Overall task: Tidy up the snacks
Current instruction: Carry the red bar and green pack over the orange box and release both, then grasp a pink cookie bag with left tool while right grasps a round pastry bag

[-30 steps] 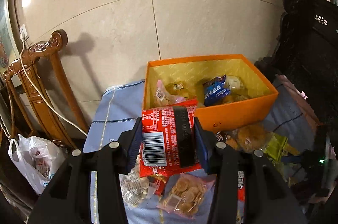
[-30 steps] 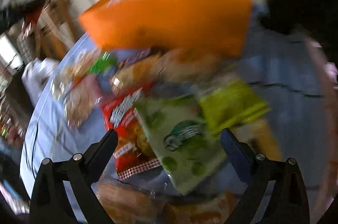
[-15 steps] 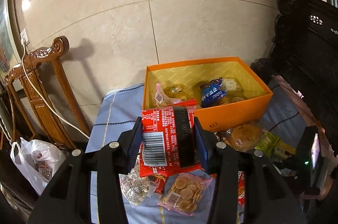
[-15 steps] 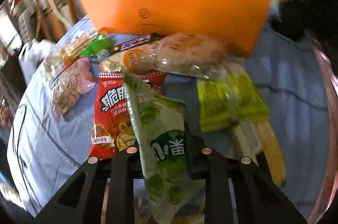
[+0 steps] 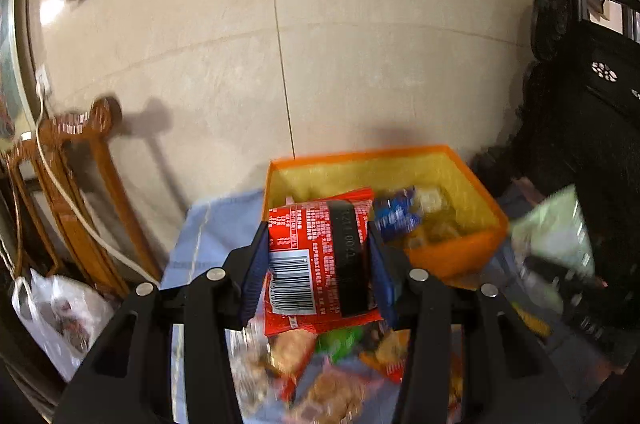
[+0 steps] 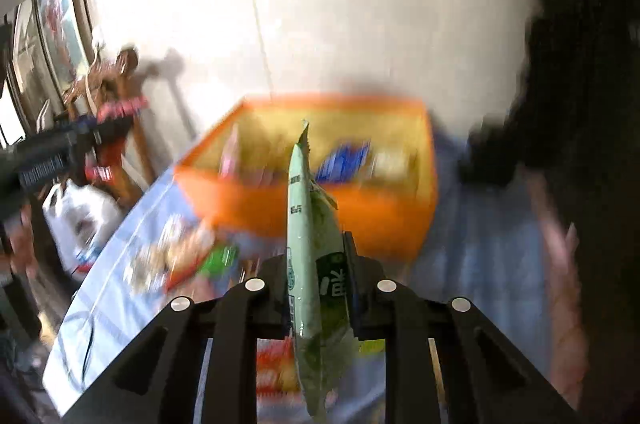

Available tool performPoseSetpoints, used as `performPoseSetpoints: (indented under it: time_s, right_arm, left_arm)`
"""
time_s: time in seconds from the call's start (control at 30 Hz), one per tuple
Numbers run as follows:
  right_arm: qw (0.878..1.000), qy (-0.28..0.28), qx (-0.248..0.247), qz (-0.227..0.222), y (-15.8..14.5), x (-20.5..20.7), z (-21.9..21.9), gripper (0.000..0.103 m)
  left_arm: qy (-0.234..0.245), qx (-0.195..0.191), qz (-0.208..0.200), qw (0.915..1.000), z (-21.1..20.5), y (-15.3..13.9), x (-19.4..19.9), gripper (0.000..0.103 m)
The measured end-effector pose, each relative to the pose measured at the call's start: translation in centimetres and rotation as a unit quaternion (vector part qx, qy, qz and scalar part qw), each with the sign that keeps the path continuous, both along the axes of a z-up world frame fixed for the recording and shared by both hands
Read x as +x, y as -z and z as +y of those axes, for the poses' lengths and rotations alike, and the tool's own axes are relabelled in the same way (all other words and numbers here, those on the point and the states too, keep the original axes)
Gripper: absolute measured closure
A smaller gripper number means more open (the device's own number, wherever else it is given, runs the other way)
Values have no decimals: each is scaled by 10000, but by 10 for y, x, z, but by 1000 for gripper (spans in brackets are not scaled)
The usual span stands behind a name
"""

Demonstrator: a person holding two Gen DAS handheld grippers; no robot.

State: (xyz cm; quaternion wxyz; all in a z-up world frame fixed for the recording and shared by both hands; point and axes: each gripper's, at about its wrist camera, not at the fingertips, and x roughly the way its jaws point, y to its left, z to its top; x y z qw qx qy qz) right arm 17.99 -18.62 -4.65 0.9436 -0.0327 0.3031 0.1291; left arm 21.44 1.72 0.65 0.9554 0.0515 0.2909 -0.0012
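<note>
My left gripper [image 5: 316,256] is shut on a red snack packet [image 5: 320,260] with a barcode, held in the air in front of the orange box [image 5: 452,256]. The box holds a blue packet [image 5: 396,216] and other snacks. My right gripper [image 6: 316,280] is shut on a pale green snack bag [image 6: 308,236], held edge-on above the table, short of the orange box [image 6: 256,199]. The green bag also shows at the right of the left wrist view [image 5: 556,228]. Loose snack packets [image 5: 320,380] lie on the blue tablecloth [image 5: 212,236] below.
A carved wooden chair [image 5: 80,183] stands left of the table with a white plastic bag [image 5: 60,316] below it. Dark carved furniture [image 5: 588,143] stands at the right. A tiled wall is behind the box.
My right gripper closed on the green bag, lifted it off the table and now faces the box. My left gripper rose a little with the red packet.
</note>
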Motion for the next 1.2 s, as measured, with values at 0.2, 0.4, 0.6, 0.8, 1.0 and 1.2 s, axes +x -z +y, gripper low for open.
performPoseSetpoints:
  time_s: [0.2, 0.4, 0.6, 0.8, 1.0, 1.2]
  right_arm:
    - [9992, -71, 0, -390, -39, 73, 9, 83]
    - [9991, -64, 328, -266, -41, 125, 4, 83]
    - [9977, 211, 547, -335, -40, 141, -11, 3]
    - [9996, 110, -183, -197, -24, 101, -34, 3]
    - [9917, 137, -624, 1111, 69, 62, -46, 3]
    - [9825, 825, -41, 1671, 135, 74, -13, 3]
  left_arm:
    - [-148, 344, -145, 9992, -16, -6, 49, 58]
    - [-351, 279, -138, 9989, -7, -5, 91, 58]
    - [-490, 236, -165, 9984, 3, 5, 104, 4]
    - [-416, 188, 179, 9988, 35, 32, 63, 4]
    - [-461, 513, 634, 9956, 54, 81, -9, 4]
    - [-333, 1213, 1335, 9830, 38, 147, -51, 4]
